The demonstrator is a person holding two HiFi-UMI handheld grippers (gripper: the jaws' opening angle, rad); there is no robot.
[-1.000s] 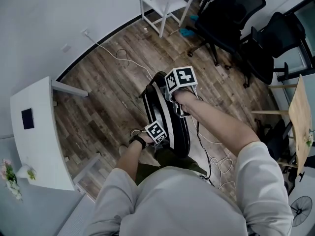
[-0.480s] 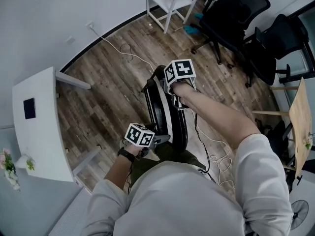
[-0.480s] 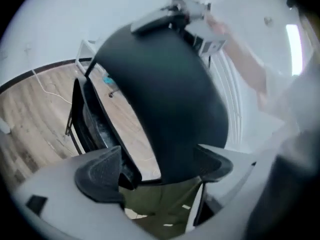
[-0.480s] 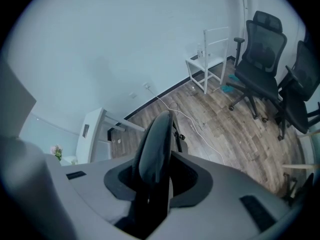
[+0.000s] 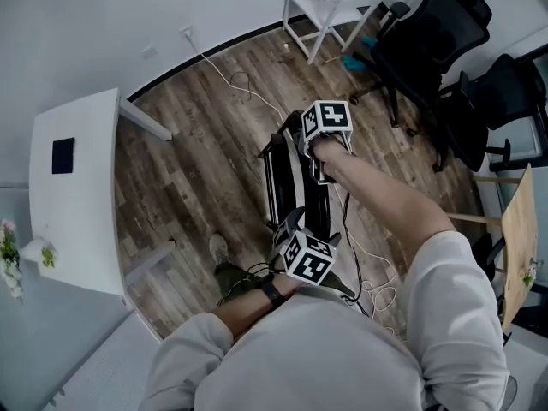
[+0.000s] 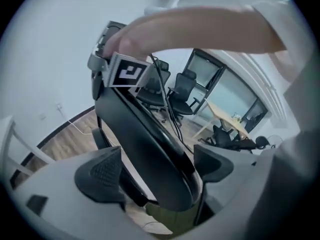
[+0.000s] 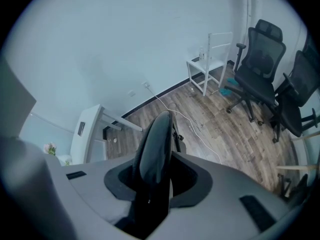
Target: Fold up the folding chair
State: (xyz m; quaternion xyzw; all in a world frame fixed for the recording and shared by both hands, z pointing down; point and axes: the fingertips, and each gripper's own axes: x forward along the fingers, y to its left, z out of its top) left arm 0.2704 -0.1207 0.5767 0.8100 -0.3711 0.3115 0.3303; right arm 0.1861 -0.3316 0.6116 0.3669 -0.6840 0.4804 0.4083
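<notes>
1. While the folding chair [image 5: 289,182] stands upright on the wood floor [image 5: 197,169] in mid-scene, its black panels close together, a white table [image 5: 81,204] sits well to its left.
2. The right gripper [image 7: 157,176] is clenched on the chair's far top edge, pads against both faces.
3. The left gripper [image 6: 155,161] is released at the chair's near end, jaws spread wide with the rim between them.
4. Black office chairs [image 5: 428,41] stand far right.
</notes>
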